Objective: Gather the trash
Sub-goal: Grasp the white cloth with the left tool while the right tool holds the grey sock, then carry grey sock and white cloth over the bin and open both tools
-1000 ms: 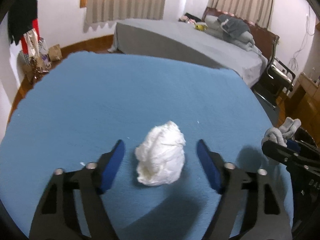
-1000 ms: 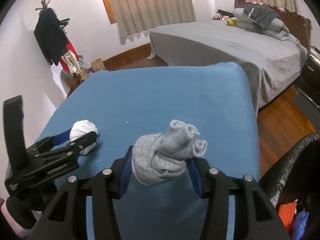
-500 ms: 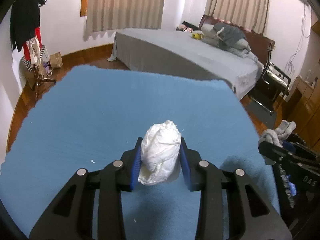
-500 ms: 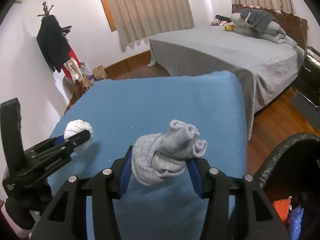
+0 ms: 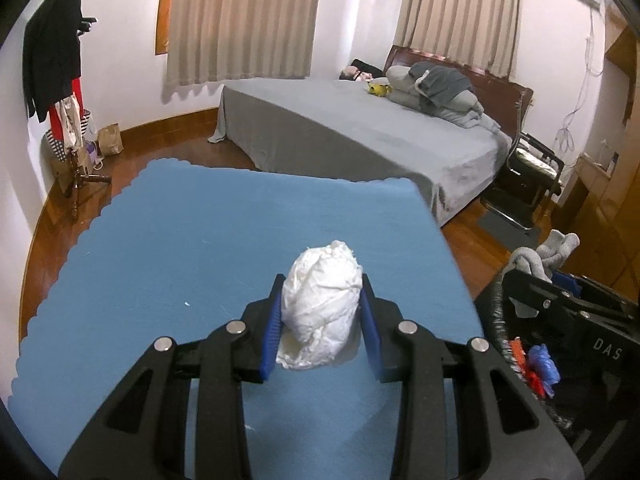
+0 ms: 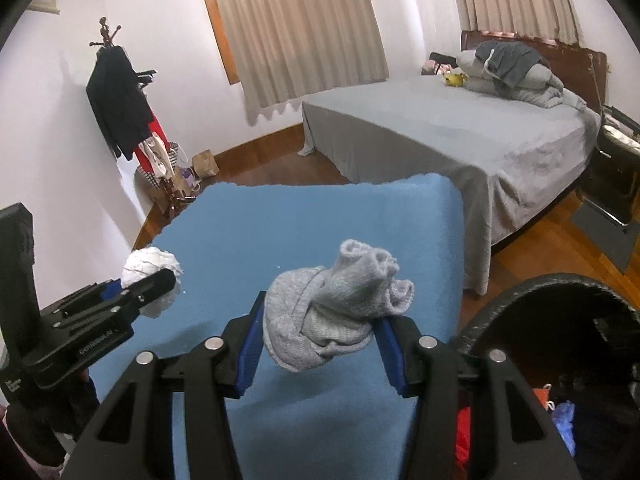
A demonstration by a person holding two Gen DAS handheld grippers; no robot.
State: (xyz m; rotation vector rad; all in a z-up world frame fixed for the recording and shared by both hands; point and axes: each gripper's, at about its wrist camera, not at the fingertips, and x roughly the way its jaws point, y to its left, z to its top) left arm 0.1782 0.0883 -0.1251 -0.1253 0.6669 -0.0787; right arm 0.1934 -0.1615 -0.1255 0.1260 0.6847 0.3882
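My left gripper [image 5: 320, 320] is shut on a crumpled white paper wad [image 5: 320, 304] and holds it above the blue cloth-covered table [image 5: 200, 240]. The wad also shows in the right wrist view [image 6: 148, 266], held by the left gripper [image 6: 160, 280]. My right gripper [image 6: 324, 328] is shut on a rolled grey sock [image 6: 332, 304], held above the table near its right edge. The sock also shows in the left wrist view [image 5: 540, 256]. A black trash bin [image 6: 560, 292] with coloured scraps inside stands low at the right, next to the table.
A bed with a grey cover [image 5: 360, 132] stands beyond the table. A coat rack with dark clothes [image 6: 120, 112] is at the left wall. A black chair [image 5: 524, 176] stands at the right. The floor is wood [image 6: 540, 248].
My left gripper closed on the white paper wad and lifted it off the table. My right gripper kept hold of the grey sock and rose, and the bin came further into view.
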